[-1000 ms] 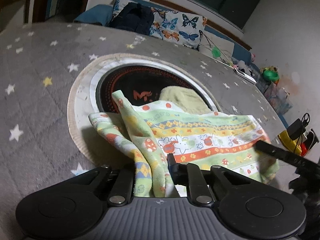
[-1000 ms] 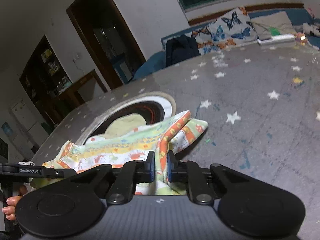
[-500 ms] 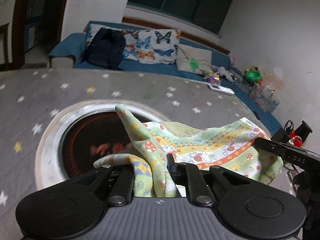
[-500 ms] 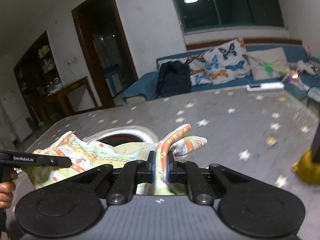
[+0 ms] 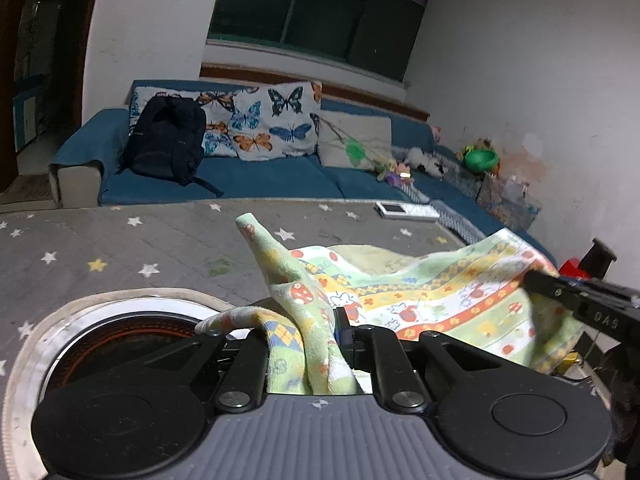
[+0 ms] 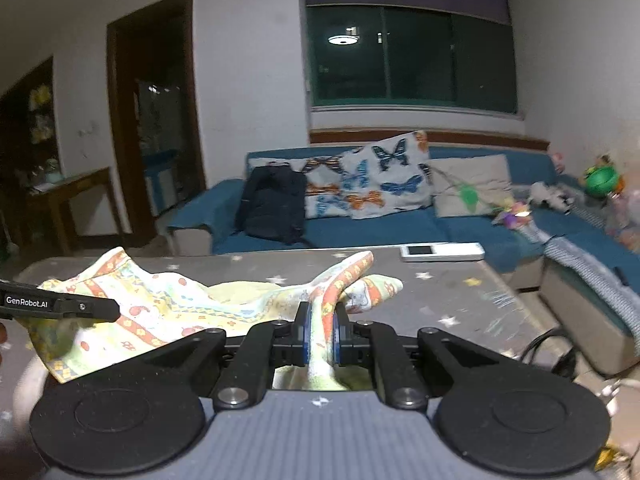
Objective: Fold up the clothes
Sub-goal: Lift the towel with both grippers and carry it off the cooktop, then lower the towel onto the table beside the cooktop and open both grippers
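A light green patterned cloth (image 5: 420,296) with orange, yellow and red print hangs stretched between my two grippers, lifted above the table. My left gripper (image 5: 308,332) is shut on one bunched corner of it. My right gripper (image 6: 320,320) is shut on the opposite corner, and the cloth (image 6: 160,308) spreads to the left from it. The right gripper's finger shows at the right edge of the left wrist view (image 5: 576,300). The left gripper's finger shows at the left of the right wrist view (image 6: 60,306).
A grey star-print cover lies on the table (image 5: 120,248), with a round black and white inset (image 5: 100,332) under the cloth. A white device (image 6: 442,251) lies at the far table edge. A blue sofa (image 6: 360,232) with butterfly pillows and a dark backpack (image 6: 272,204) stands behind.
Both grippers have risen and tilted up, lifting the cloth off the table. The views now show the sofa and window instead of mostly tabletop.
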Tool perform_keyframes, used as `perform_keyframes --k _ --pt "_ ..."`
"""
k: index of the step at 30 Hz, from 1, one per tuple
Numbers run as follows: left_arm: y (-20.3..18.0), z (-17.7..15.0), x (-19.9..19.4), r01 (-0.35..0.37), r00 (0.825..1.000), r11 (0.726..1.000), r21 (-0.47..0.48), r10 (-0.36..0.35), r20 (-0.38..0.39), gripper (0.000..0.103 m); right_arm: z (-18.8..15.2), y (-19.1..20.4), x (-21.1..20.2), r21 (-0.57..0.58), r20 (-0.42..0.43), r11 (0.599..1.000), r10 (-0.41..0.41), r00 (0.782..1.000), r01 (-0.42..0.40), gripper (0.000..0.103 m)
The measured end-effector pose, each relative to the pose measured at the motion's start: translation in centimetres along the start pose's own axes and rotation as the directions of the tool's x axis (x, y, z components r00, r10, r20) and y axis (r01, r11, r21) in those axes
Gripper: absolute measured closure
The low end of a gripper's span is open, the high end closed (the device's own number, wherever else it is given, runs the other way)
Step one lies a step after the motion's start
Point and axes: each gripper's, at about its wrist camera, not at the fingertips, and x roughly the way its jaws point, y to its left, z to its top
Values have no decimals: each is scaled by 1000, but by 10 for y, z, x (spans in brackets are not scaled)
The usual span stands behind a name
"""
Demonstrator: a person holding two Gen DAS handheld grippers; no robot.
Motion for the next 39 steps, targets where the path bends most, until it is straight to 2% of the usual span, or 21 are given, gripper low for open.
perform_keyframes --k 6,11,16,22,26,28,32,35,37,39 --pt "-14 -16 43 -14 996 999 35 17 -86 90 -18 -11 21 -35 -74 995 -92 993 90 94" --pt "-19 -40 64 -47 986 995 85 60 -153 85 -47 -12 41 -77 -173 987 -151 973 140 94" --pt "-11 -54 68 -82 979 992 100 99 -176 68 -67 -16 53 -81 -229 984 -174 958 160 93" --pt "-4 -56 60 -128 973 986 109 146 -177 47 -72 -16 51 -80 -233 982 -186 954 172 86" --pt "-1 -60 52 -149 970 982 113 167 -174 42 -76 -18 48 -76 -222 980 -194 955 182 81" --pt "0 -62 47 -159 969 980 118 178 -170 38 -78 -18 44 -67 -218 981 -191 957 181 68" --pt "2 -66 34 -177 968 976 127 196 -159 32 -82 -11 31 -65 -200 984 -177 964 168 60" --pt "4 -69 23 -193 966 972 132 212 -146 29 -83 -2 23 -66 -192 987 -156 969 146 49" --pt "6 -71 16 -212 963 968 133 230 -141 25 -84 3 20 -63 -191 989 -141 971 131 37" --pt "10 -73 7 -228 960 966 124 244 -135 23 -85 12 15 -58 -191 993 -114 975 104 33"
